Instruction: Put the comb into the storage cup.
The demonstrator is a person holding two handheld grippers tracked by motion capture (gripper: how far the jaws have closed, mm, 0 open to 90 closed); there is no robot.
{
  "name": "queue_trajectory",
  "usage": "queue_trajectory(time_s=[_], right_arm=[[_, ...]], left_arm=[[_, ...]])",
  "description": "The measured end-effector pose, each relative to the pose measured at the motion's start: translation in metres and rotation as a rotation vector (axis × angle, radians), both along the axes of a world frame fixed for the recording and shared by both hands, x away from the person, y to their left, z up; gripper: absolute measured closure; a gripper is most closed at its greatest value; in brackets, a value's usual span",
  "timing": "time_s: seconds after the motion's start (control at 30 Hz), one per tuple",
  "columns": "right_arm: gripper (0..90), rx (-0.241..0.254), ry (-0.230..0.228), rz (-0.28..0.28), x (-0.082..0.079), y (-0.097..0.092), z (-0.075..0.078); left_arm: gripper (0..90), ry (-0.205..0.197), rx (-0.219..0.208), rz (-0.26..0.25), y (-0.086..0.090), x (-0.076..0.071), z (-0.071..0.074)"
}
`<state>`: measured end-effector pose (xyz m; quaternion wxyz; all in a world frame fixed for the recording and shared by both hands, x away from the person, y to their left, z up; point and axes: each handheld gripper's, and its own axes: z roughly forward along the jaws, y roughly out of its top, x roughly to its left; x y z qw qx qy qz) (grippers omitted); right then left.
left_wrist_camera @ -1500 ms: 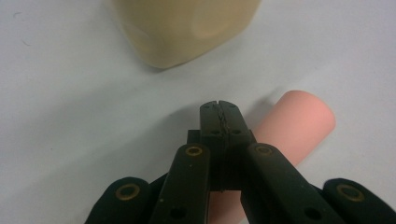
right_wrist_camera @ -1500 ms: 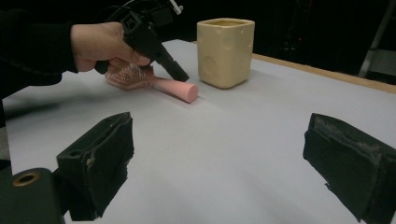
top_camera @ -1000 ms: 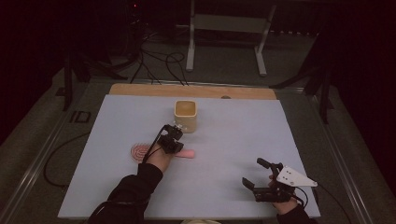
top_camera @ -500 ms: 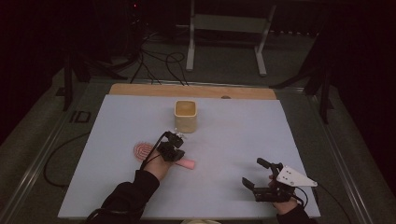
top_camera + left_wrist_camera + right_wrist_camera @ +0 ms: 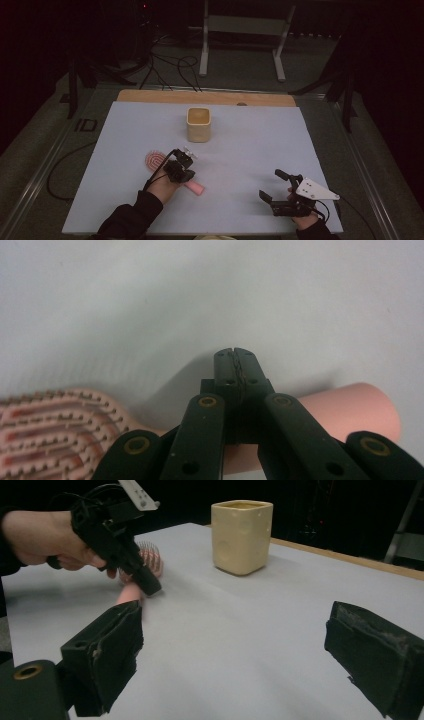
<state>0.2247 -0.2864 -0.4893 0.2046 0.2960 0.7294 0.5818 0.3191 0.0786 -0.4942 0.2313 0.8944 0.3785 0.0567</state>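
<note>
A pink hairbrush (image 5: 157,160) lies on the pale table cover (image 5: 250,150), handle (image 5: 195,187) angled toward the near edge. My left gripper (image 5: 183,173) points down at it, shut with nothing between the jaws. In the left gripper view the closed tips (image 5: 233,365) sit just past the handle (image 5: 350,412), with the bristled head (image 5: 55,430) at lower left. My right gripper (image 5: 271,185) rests near the front right, open and holding nothing. The right gripper view looks between its pads (image 5: 240,655) at the left gripper (image 5: 149,586) on the brush (image 5: 148,555).
A cream square cup (image 5: 199,125) stands upright at the middle back, also seen as the cup (image 5: 242,535) in the right gripper view. A wooden strip (image 5: 210,97) runs along the table's far edge. Cables and a metal stand lie on the floor beyond.
My left gripper has moved toward the near edge, and the brush handle has swung the same way while its head stayed roughly in place. The right gripper has not moved.
</note>
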Motion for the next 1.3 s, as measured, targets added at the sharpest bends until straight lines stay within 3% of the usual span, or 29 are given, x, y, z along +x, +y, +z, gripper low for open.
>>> queue_trajectory(time_s=[0.23, 0.57, 0.83, 1.3], right_arm=[[8.6, 0.0, 0.001, 0.0, 0.0, 0.0, 0.0], [8.5, 0.001, 0.002, -0.001, 0.0, 0.001, 0.0], [8.5, 0.0, 0.001, 0.0, 0.0, 0.0, 0.0], [8.5, 0.0, 0.0, -0.001, 0.0, 0.0, 0.0]], left_arm=[[90.0, 0.013, 0.031, -0.041, 0.012, -0.016, 0.003], [90.0, 0.024, 0.067, -0.046, 0.038, -0.031, 0.006], [90.0, 0.043, 0.109, -0.066, 0.054, -0.038, 0.007], [90.0, 0.067, 0.171, -0.055, 0.086, -0.044, 0.01]])
